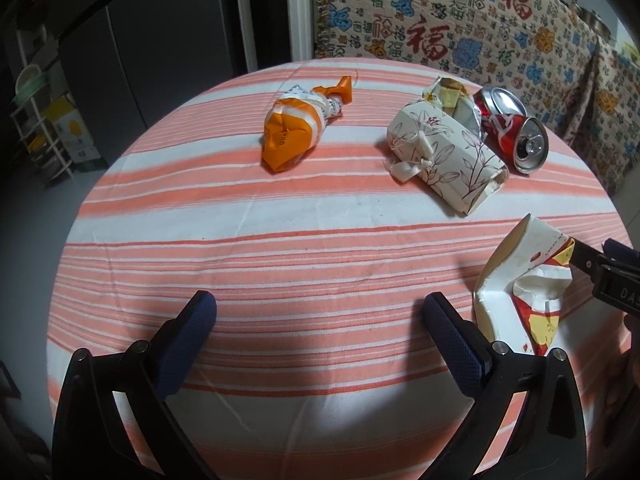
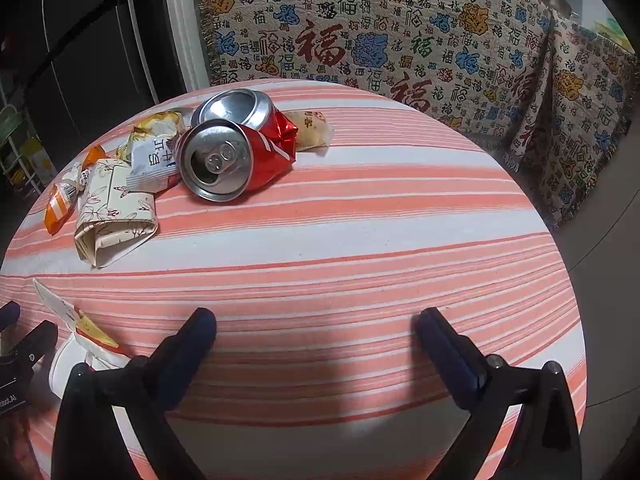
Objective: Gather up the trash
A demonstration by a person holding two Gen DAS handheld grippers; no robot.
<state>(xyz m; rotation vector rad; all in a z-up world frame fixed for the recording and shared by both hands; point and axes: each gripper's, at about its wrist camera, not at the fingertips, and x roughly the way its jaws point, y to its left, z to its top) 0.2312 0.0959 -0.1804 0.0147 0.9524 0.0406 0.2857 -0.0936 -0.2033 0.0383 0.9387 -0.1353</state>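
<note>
Left gripper (image 1: pixel 320 312) and right gripper (image 2: pixel 316 326): jaws spread, empty. Beside the dented aluminium cola can (image 2: pixel 236 152) lies a floral paper carton (image 1: pixel 444 156).

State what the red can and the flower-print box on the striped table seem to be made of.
Red can: thin metal, likely aluminium. Sign: bare silvery top with a pull tab, glossy red wall crumpled into sharp creases.
Flower-print box: thin card or stiff paper, matte. Sign: folded flaps, flattened edges and a torn white strip at one end.
</note>
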